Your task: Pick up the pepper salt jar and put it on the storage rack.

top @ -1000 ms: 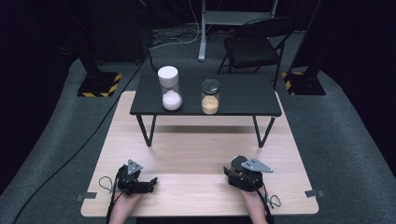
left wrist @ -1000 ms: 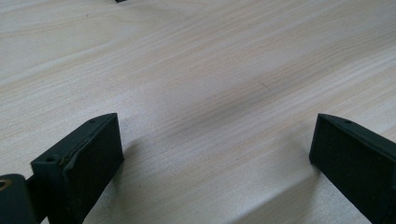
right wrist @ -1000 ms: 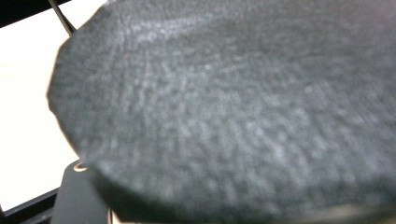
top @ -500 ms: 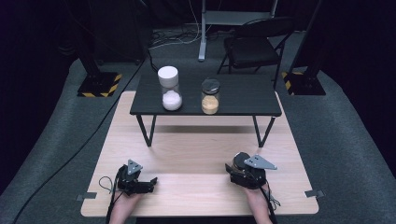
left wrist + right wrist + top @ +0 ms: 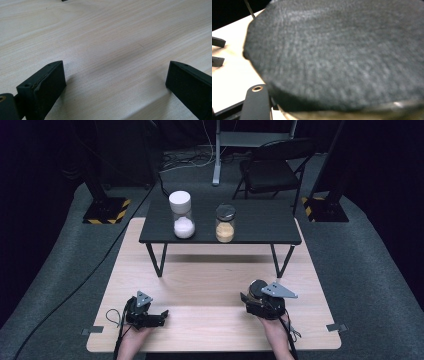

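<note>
**Slipping grip on the dark round piece is the main risk**

The wooden table (image 5: 210, 285) carries a low black side table (image 5: 260, 222) at its 12 o'clock end. Two jars stand well apart from the hands there: a white-lidded jar (image 5: 181, 215) toward 11 o'clock and a dark-lidded jar (image 5: 225, 223) just beside it toward 12.

The right gripper (image 5: 252, 295) sits at about 5 o'clock on the wooden table. Its jaws are drawn in narrow on the dark round piece (image 5: 257, 287), which sticks out ahead of them toward 11 o'clock. In the right gripper view this piece (image 5: 337, 55) looms large, blurred and felt-like, with a paler rim under its lower edge. I cannot tell whether it is a lid alone or something taller. The jaws seem to bite only near its edge, so the wide disc could pivot or slide out if the hand tilts or jerks. It would then likely drop on the wood and roll toward the table's 3 o'clock edge.

The left gripper (image 5: 161, 315) lies at 7 o'clock, jaws spread wide over bare wood (image 5: 112, 50), holding nothing. From there it could not steady a slip in time.

A smaller risk is clipping the side table's front edge or nudging the dark-lidded jar if the piece is carried toward 12 o'clock too low.
</note>
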